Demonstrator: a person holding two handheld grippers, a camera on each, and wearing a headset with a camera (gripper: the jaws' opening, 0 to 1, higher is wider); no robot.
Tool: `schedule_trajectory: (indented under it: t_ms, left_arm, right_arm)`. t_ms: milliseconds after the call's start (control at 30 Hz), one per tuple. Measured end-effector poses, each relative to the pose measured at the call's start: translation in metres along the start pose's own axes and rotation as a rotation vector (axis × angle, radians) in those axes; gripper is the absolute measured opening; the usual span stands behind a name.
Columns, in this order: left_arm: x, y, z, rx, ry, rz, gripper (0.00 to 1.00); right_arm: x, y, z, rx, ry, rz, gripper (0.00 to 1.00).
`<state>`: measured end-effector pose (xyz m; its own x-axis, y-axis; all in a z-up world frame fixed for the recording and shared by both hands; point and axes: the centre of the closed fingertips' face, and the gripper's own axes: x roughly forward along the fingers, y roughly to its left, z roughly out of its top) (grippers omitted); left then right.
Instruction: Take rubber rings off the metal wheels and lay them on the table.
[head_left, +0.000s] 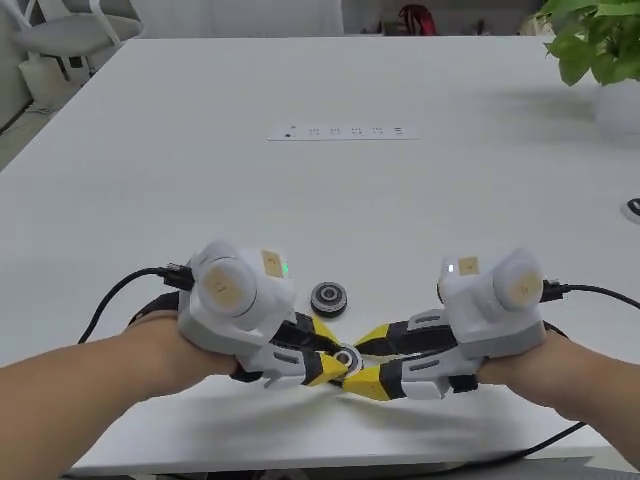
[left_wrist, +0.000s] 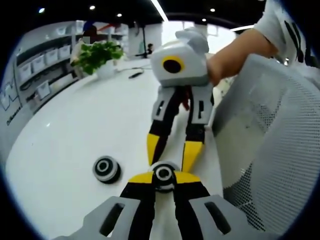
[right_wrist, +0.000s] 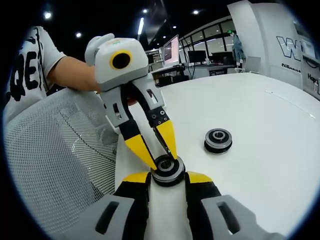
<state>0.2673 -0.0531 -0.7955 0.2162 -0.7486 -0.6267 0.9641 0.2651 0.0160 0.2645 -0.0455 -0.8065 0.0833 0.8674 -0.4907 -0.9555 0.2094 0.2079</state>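
Note:
A small metal wheel with a black rubber ring (head_left: 346, 360) is held just above the white table's (head_left: 330, 200) near edge. Both grippers are on it from opposite sides. My left gripper (head_left: 333, 356) comes from the left, and its yellow tips (left_wrist: 163, 178) are closed on the wheel (left_wrist: 163, 174). My right gripper (head_left: 361, 361) comes from the right and clamps the same wheel (right_wrist: 168, 170) between its own tips (right_wrist: 168, 178). A second ringed wheel (head_left: 328, 297) lies flat on the table just beyond them, also seen as wheel (left_wrist: 106, 169) and wheel (right_wrist: 218, 140).
A white socket strip (head_left: 343, 132) lies mid-table and a potted plant (head_left: 598, 45) stands at the far right corner. Black cables (head_left: 120, 295) trail from both grippers. A white mesh chair (right_wrist: 55, 150) sits behind the table's near edge.

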Motion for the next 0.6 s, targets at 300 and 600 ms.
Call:
schedule_trajectory:
  t_ms: [300, 600]
  left_arm:
    - [-0.0008, -0.0001, -0.0001, -0.004, -0.007, 0.004, 0.14]
    - [-0.0007, 0.0005, -0.0006, -0.015, -0.017, 0.008, 0.14]
  right_arm:
    - [-0.0032, 0.0009, -0.0011, 0.000, -0.002, -0.001, 0.21]
    - [-0.0058, 0.0001, -0.0048, -0.026, 0.015, -0.014, 0.16]
